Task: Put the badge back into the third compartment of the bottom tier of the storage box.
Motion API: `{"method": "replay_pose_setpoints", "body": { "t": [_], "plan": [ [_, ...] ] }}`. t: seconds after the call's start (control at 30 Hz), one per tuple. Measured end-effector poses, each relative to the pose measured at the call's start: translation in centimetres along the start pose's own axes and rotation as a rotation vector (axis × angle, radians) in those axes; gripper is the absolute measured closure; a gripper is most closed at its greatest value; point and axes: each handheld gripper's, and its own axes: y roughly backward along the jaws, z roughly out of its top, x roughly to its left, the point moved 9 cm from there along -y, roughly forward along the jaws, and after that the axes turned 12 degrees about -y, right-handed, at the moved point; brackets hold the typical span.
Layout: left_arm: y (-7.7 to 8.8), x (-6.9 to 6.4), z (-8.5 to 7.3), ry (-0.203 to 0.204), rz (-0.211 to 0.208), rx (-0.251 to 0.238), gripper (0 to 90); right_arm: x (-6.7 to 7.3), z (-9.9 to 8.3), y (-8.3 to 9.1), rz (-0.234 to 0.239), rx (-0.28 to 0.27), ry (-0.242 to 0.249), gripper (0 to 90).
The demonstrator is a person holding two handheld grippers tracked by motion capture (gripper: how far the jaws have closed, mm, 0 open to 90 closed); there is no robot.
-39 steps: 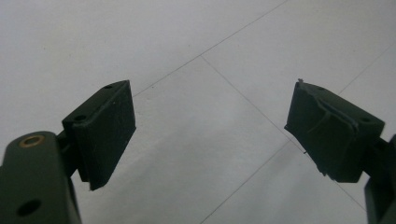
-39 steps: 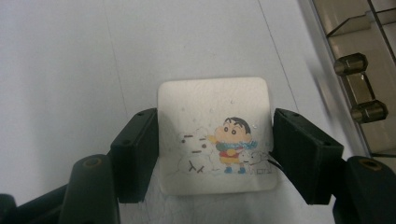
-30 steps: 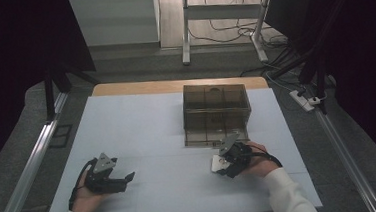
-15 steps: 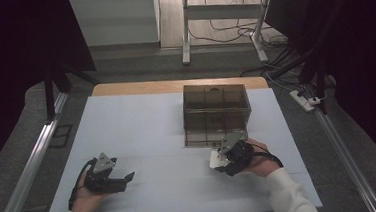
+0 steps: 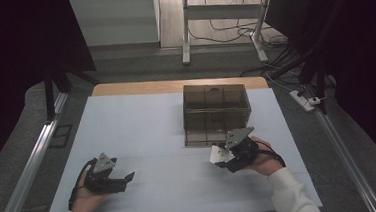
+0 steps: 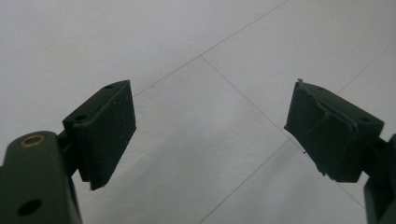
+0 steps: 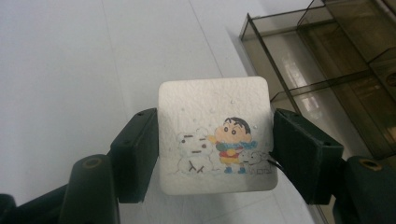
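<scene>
The right tongs [image 7: 215, 149] clamp a white square coaster [image 7: 215, 140] by its two side edges, with its printed cartoon of a child and a snowman facing the camera on those tongs. In the high view the coaster [image 5: 218, 154] is held just above the white surface [image 5: 153, 133], close to the front of a smoky transparent organizer box [image 5: 217, 113] with several compartments. The left tongs [image 6: 210, 135] stand wide apart with nothing between them, low over the surface near its front left.

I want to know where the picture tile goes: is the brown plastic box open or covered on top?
Open. The box has no lid in the right gripper view: its dividers and floor show directly, beside the tile.
</scene>
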Motion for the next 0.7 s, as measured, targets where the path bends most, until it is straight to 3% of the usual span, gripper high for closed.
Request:
{"method": "replay_pose_setpoints", "body": {
  "t": [0.7],
  "plan": [
    [-0.1,0.0,0.0,-0.002,-0.001,0.004,15.7,-1.1,1.3,1.9,-0.052,-0.119,-0.054,32.8]
  ]
}}
